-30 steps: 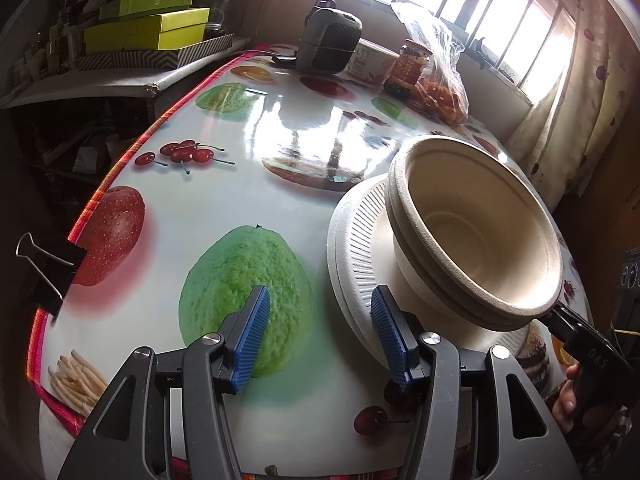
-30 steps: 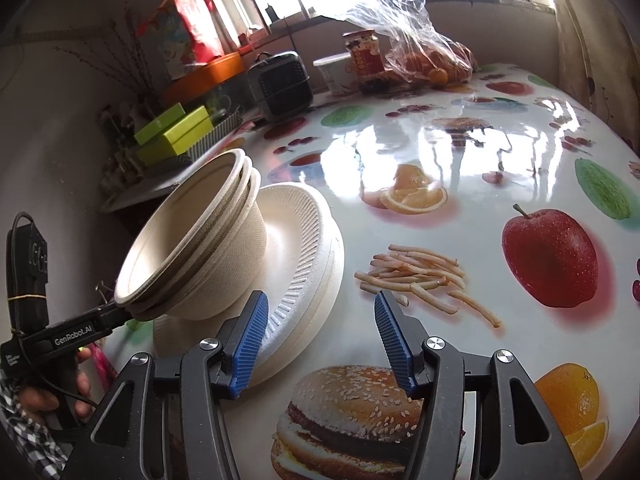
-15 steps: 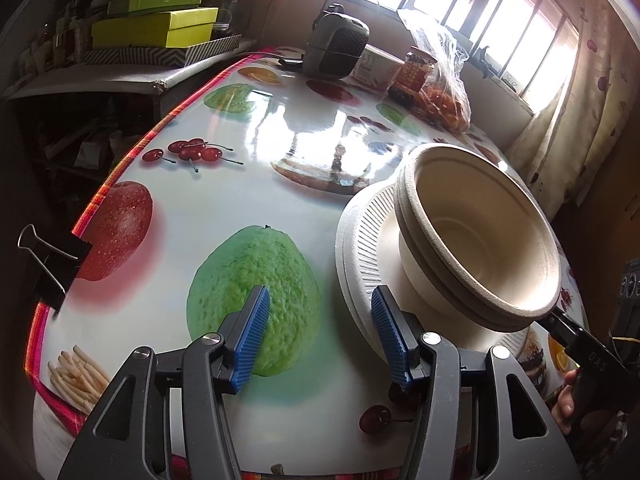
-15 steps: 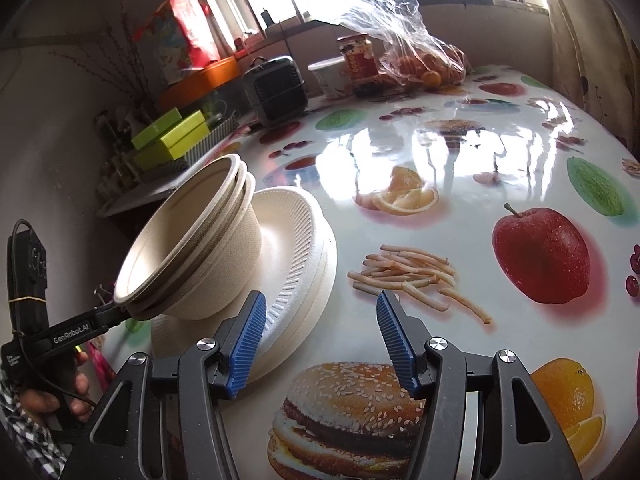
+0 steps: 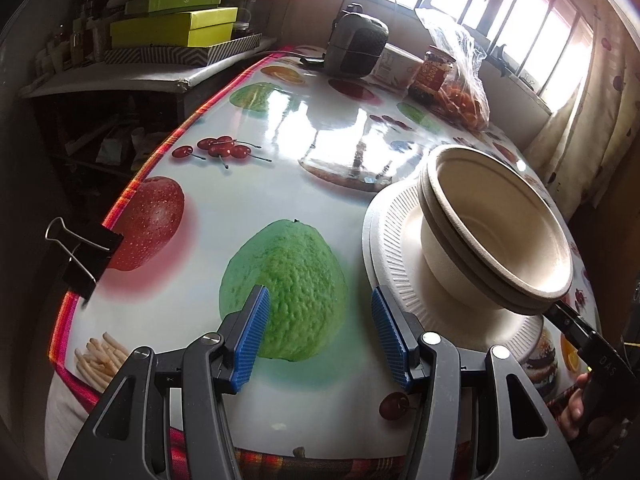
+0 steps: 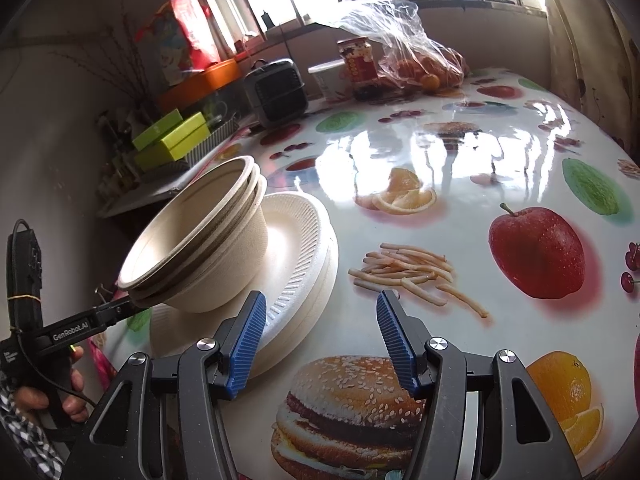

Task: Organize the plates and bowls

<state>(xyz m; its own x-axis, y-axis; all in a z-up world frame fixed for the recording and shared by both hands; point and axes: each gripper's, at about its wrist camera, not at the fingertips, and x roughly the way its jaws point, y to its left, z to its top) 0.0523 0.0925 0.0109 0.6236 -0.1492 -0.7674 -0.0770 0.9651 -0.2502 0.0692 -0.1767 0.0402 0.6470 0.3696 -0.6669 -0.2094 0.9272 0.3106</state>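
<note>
Nested beige bowls (image 5: 492, 232) stand on a stack of white ribbed plates (image 5: 392, 240) on the fruit-print tablecloth. My left gripper (image 5: 320, 332) is open over the printed green fruit, with nothing between its blue pads; its right pad sits just short of the plates' near rim. In the right wrist view the bowls (image 6: 208, 248) and plates (image 6: 304, 248) lie to the left. My right gripper (image 6: 318, 336) is open over bare cloth, its left pad beside the plate edge. A finger of each gripper shows close under the bowl rim in the other's view.
A black binder clip (image 5: 86, 256) grips the table's left edge. At the far end stand a dark appliance (image 5: 356, 46), a white tub (image 5: 394, 66), a red-labelled jar (image 5: 434, 76) and a bag of oranges (image 5: 460, 92). Green boxes (image 5: 172, 24) sit on a side shelf.
Bowls and plates stay where they were and both grippers remain open. Only the left wrist view has drifted slightly.
</note>
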